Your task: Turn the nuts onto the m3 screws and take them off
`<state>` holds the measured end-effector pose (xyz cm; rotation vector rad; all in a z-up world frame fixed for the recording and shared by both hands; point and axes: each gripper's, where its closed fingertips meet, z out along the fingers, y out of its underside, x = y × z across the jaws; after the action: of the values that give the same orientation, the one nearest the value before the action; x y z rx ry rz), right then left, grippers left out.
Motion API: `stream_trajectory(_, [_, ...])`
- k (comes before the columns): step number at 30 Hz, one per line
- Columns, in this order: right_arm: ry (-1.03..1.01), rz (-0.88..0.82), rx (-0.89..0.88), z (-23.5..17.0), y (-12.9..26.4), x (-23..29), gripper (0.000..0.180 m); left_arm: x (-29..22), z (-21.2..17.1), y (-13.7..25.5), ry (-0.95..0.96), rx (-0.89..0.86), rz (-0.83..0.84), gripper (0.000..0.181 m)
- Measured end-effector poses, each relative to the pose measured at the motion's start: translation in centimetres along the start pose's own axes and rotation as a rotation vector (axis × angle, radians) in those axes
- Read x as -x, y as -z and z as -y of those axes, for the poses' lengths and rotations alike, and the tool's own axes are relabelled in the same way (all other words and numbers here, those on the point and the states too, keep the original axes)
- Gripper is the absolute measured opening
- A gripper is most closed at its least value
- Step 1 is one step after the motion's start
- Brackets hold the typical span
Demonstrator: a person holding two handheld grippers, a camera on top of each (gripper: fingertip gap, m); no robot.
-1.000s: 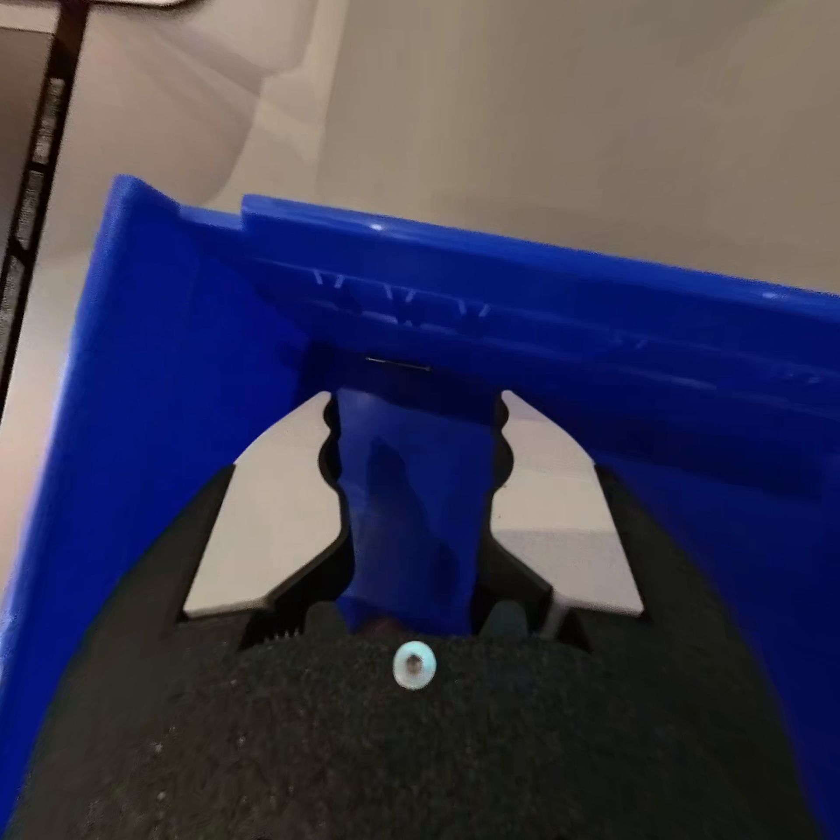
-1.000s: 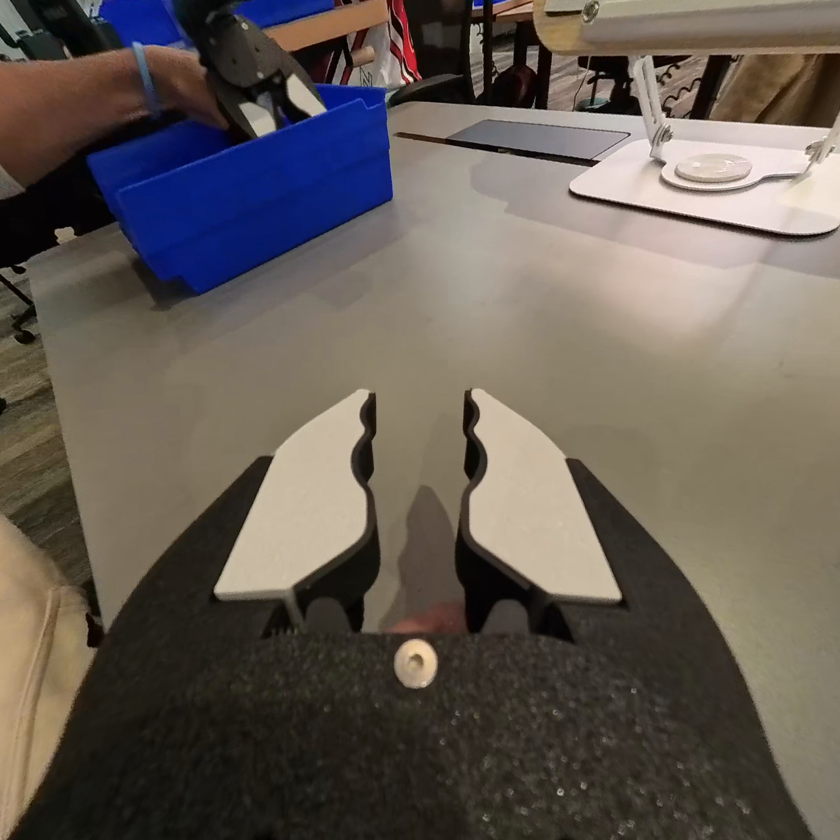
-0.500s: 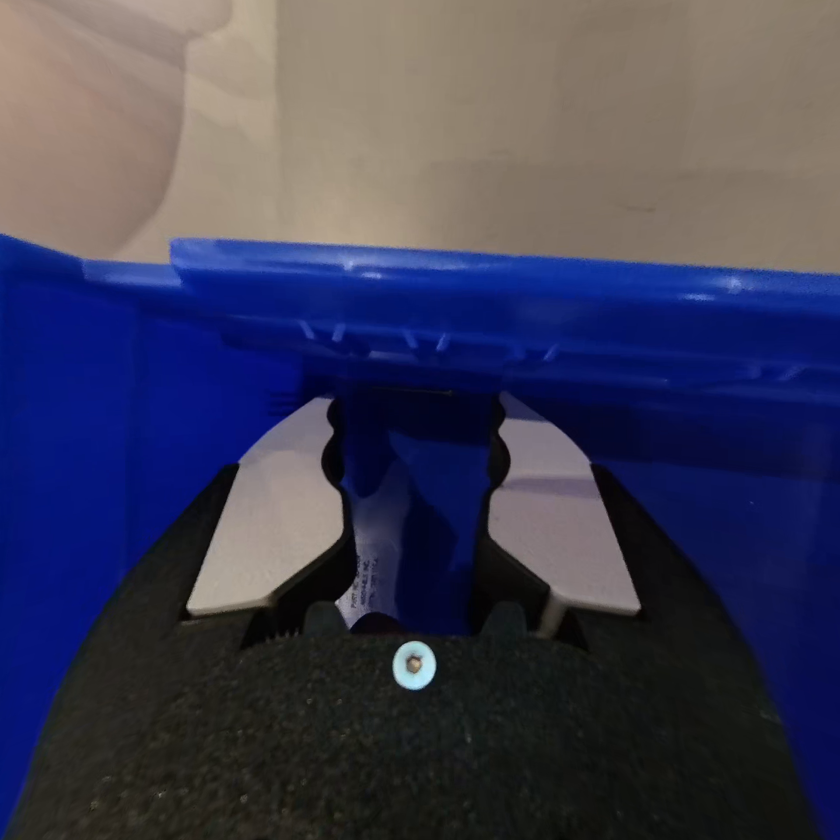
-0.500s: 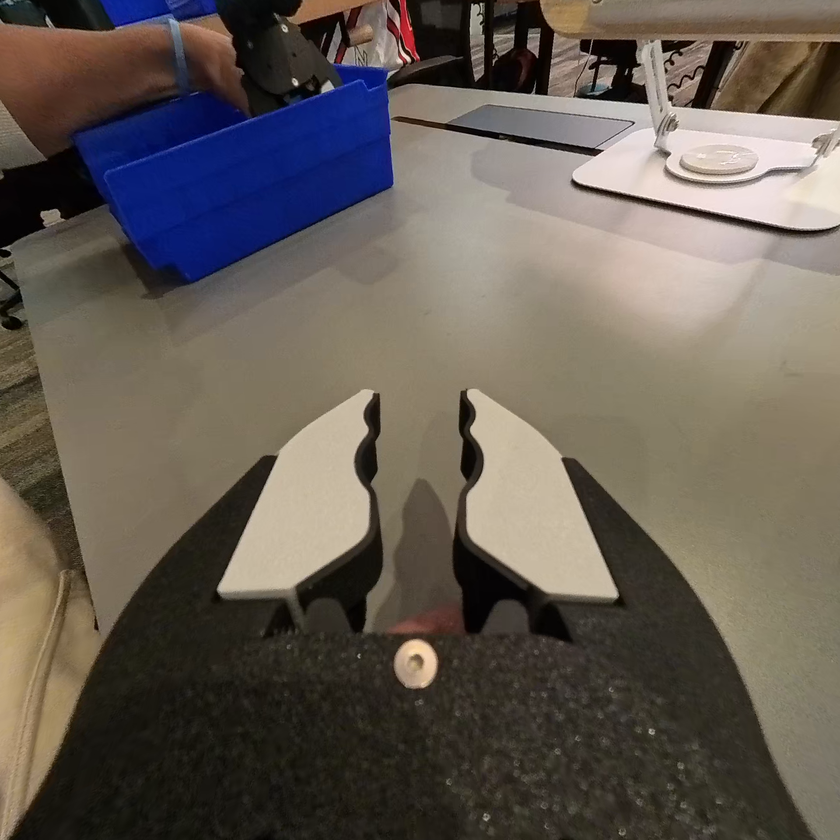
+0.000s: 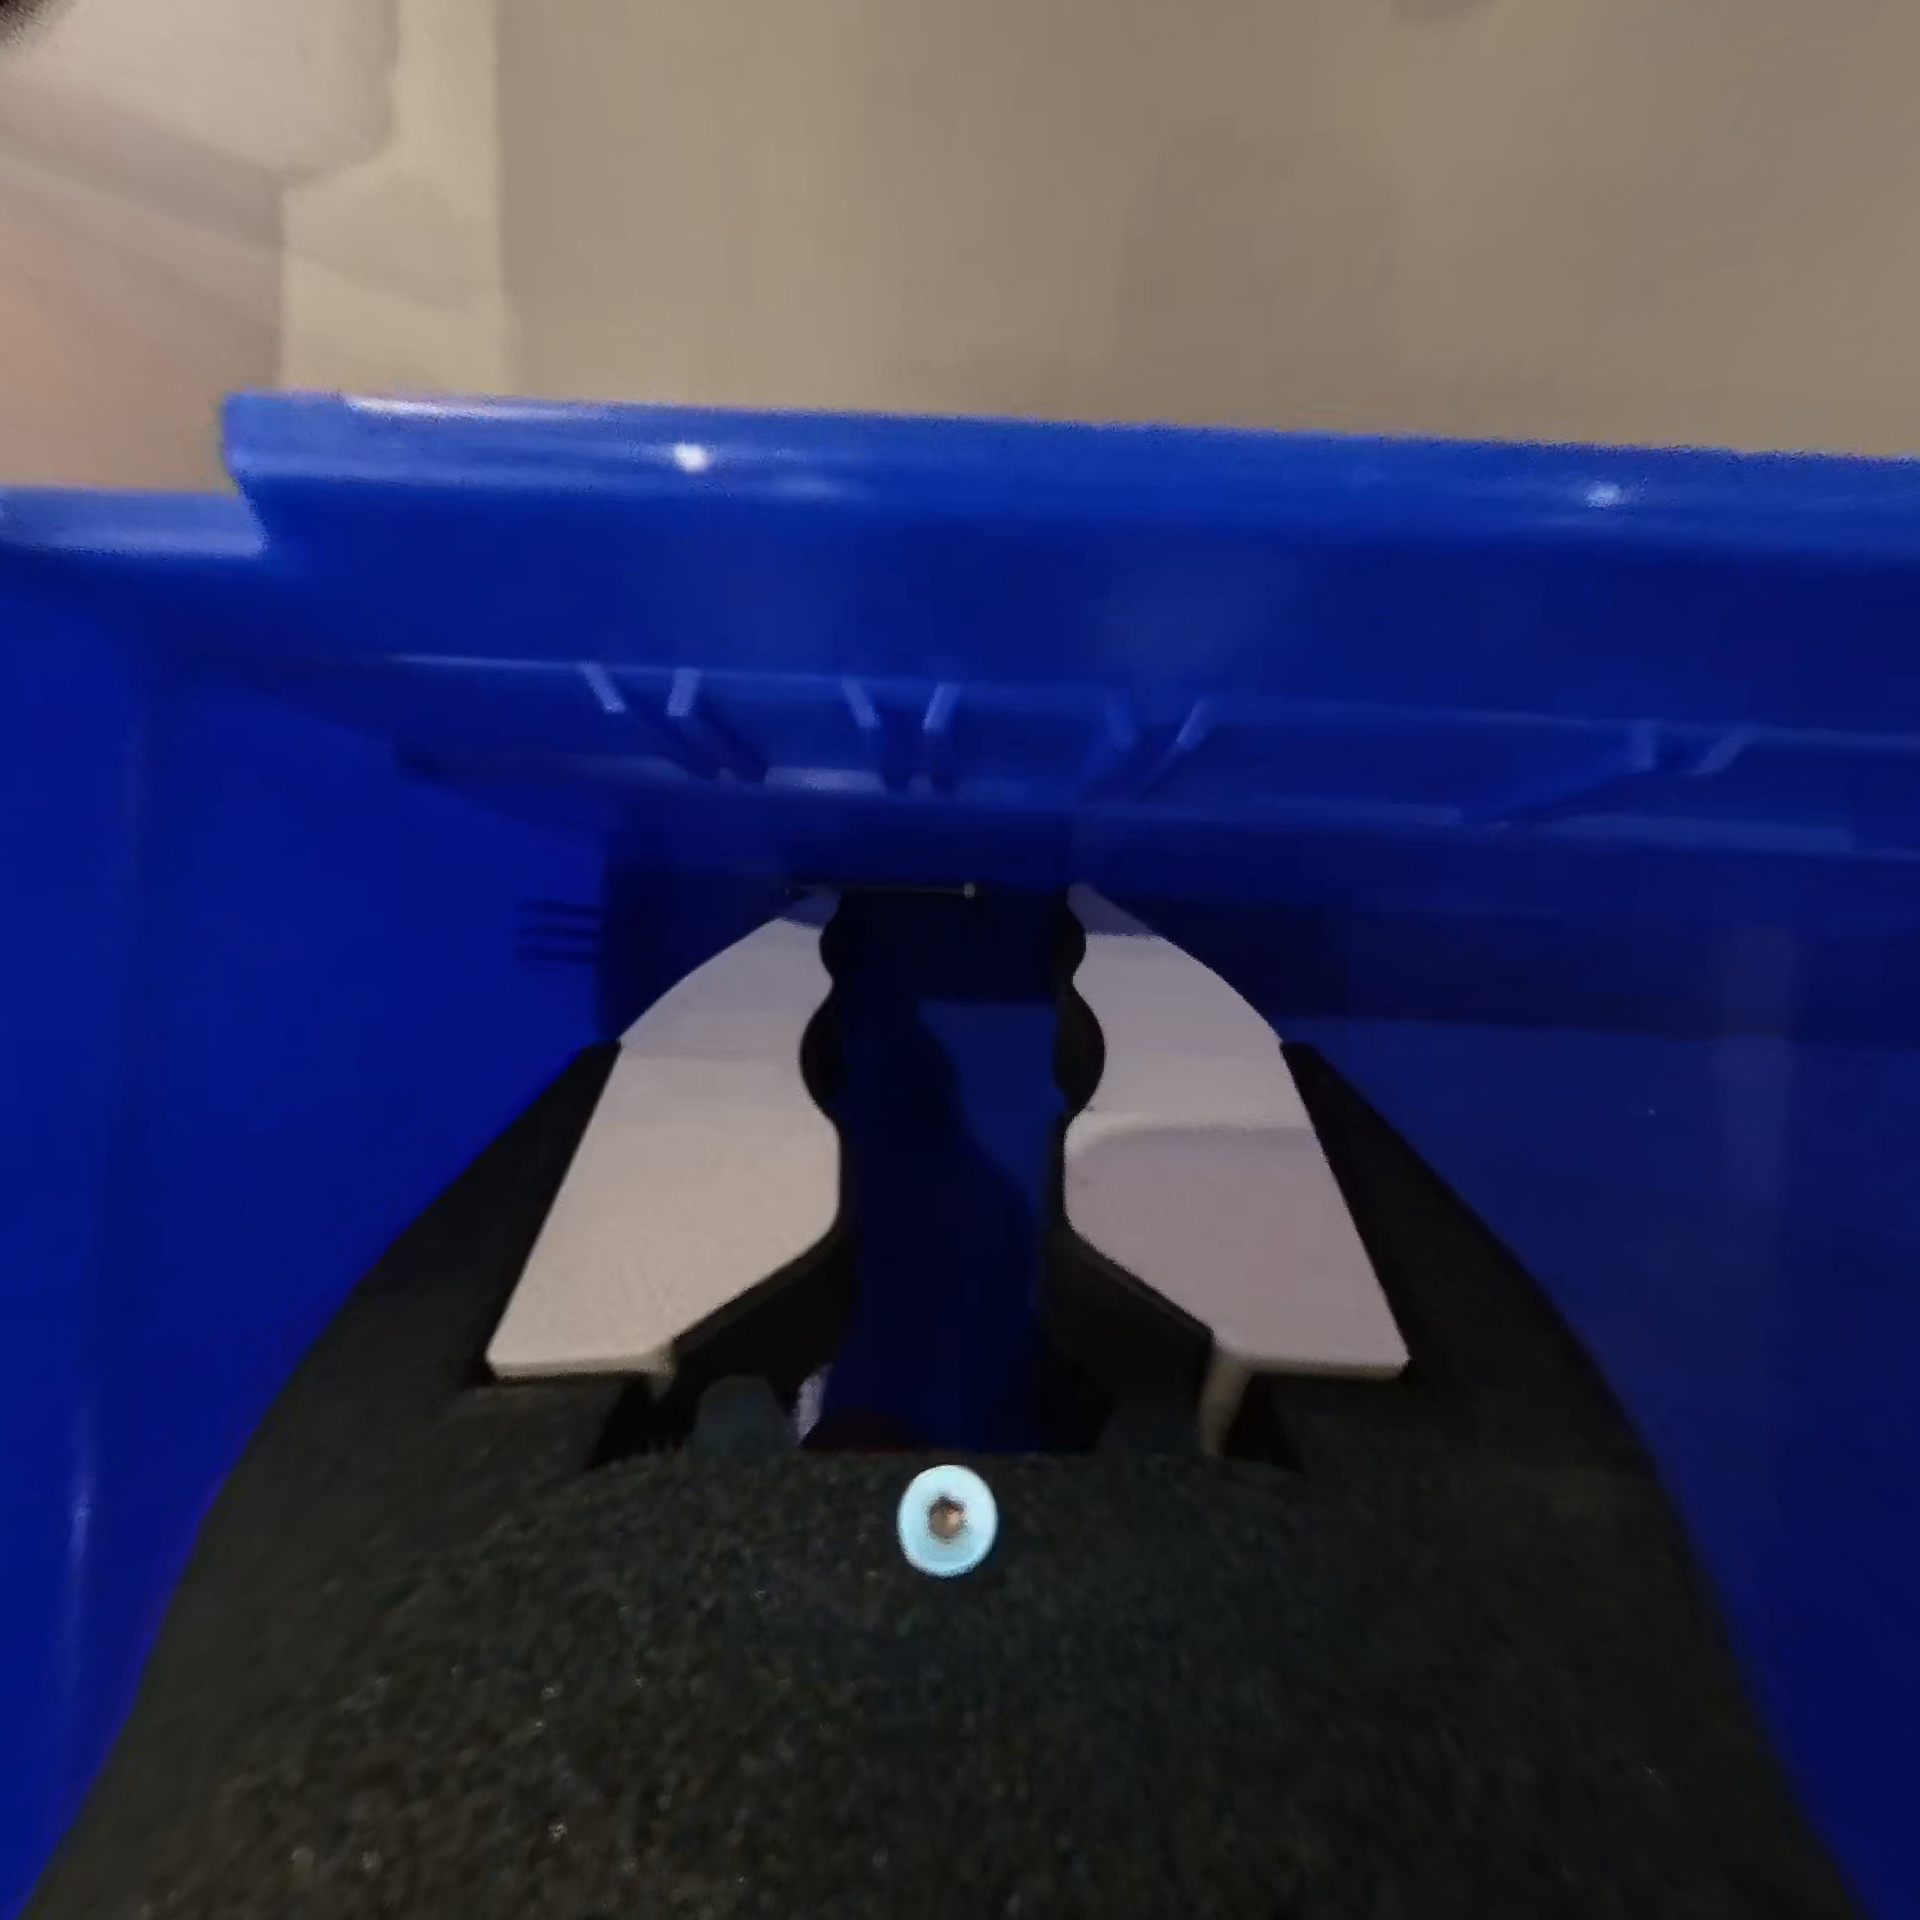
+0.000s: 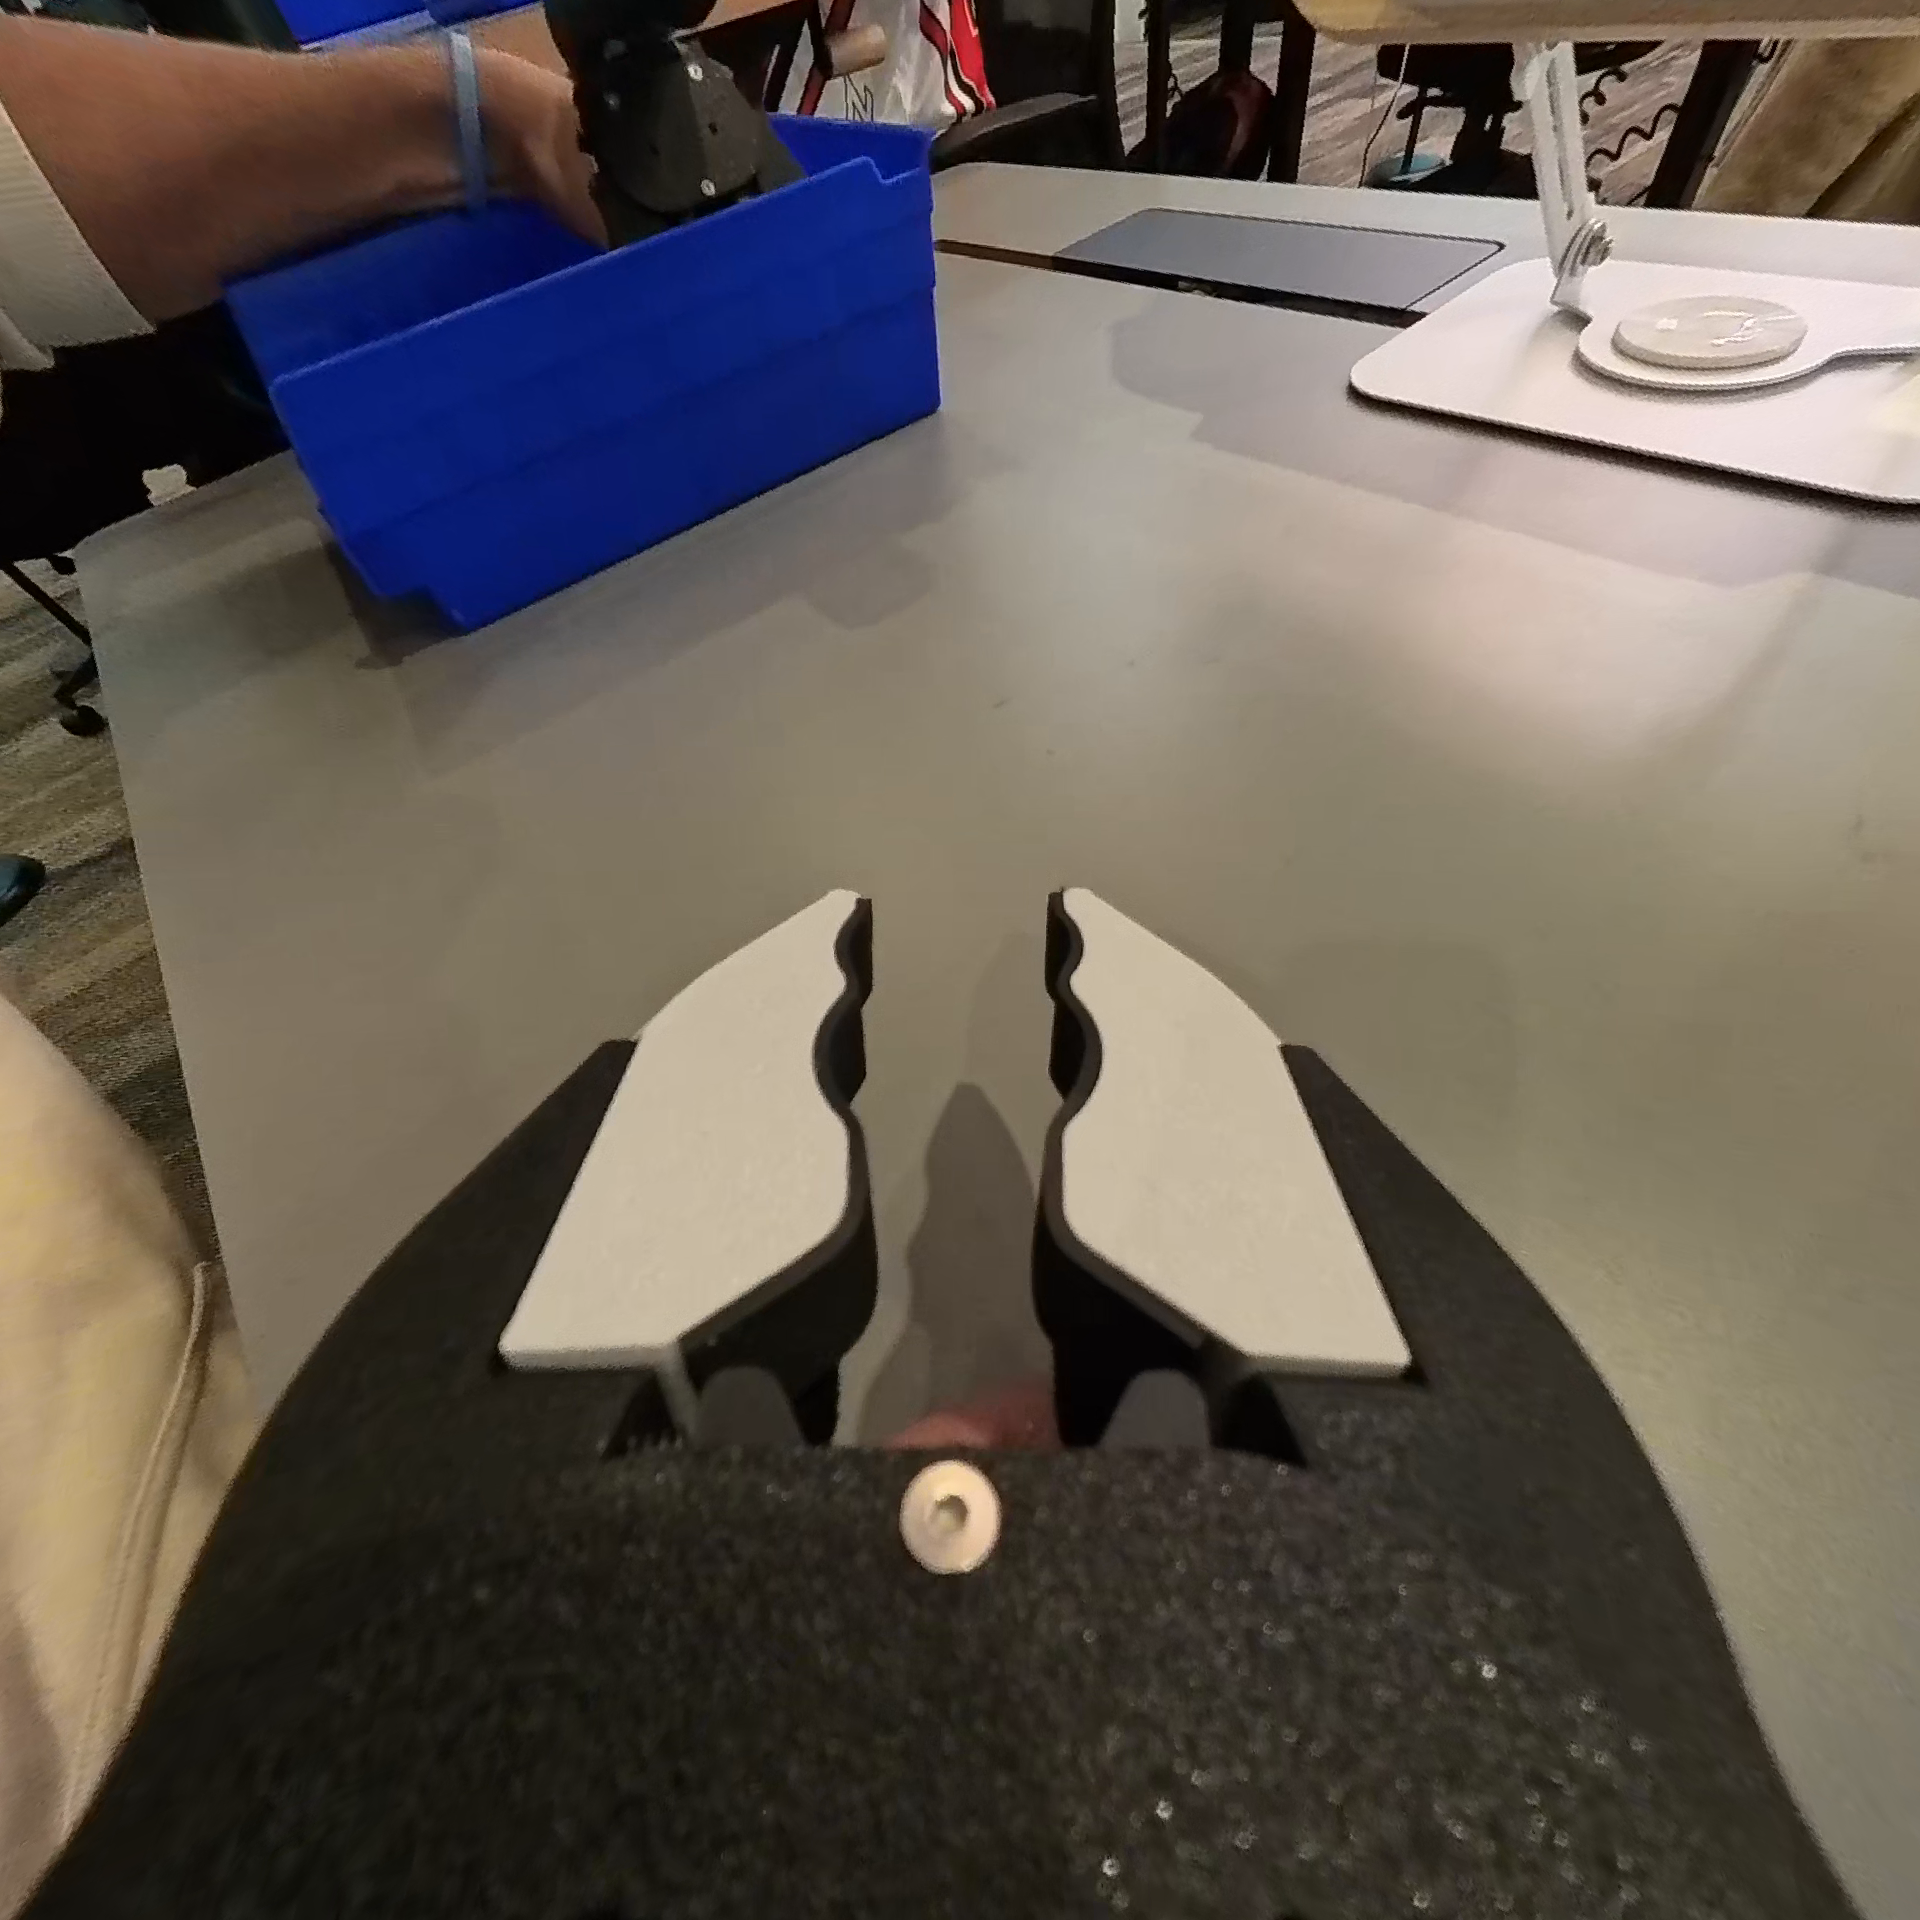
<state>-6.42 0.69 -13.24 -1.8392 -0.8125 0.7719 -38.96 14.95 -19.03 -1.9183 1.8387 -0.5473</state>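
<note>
Both tongs are spread and empty: left tongs (image 5: 951,914) dip inside the blue bin (image 6: 623,384) on the grey bench (image 6: 1247,727); right tongs (image 6: 958,904) hover above the bare bench. Nuts and screws can't be made out. Chairs (image 6: 1039,104) crowd the room behind.

**Office / lab workspace**

Looks like an open-plan office used as a test bench. Wide grey desk (image 6: 1247,727) with rounded corner, patterned carpet (image 6: 94,935) underneath, caster base of an office chair (image 6: 62,665) at left. White monitor-arm or stand base plate (image 6: 1662,395) and a dark flat pad (image 6: 1278,260) on the desk. More chair and table legs (image 6: 1247,62) in the background. Blue plastic parts bin (image 6: 623,416) on the desk.
</note>
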Motion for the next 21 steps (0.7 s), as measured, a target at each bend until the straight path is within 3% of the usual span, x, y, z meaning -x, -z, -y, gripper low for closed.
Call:
stream_trajectory(5, [-0.007,0.012,0.004,-0.1,-0.1,0.1,0.031,0.8,-0.2,0.5,-0.039,0.039,0.072,0.04])
stream_trajectory(11, [-0.018,0.03,0.011,-0.1,-0.1,0.1,0.031,0.9,-0.9,0.5,0.02,0.142,-0.02,0.06])
stream_trajectory(21, [-0.005,0.017,0.052,-0.6,-0.6,0.1,0.029,0.6,0.6,-0.5,-0.07,0.03,-0.055,0.045])
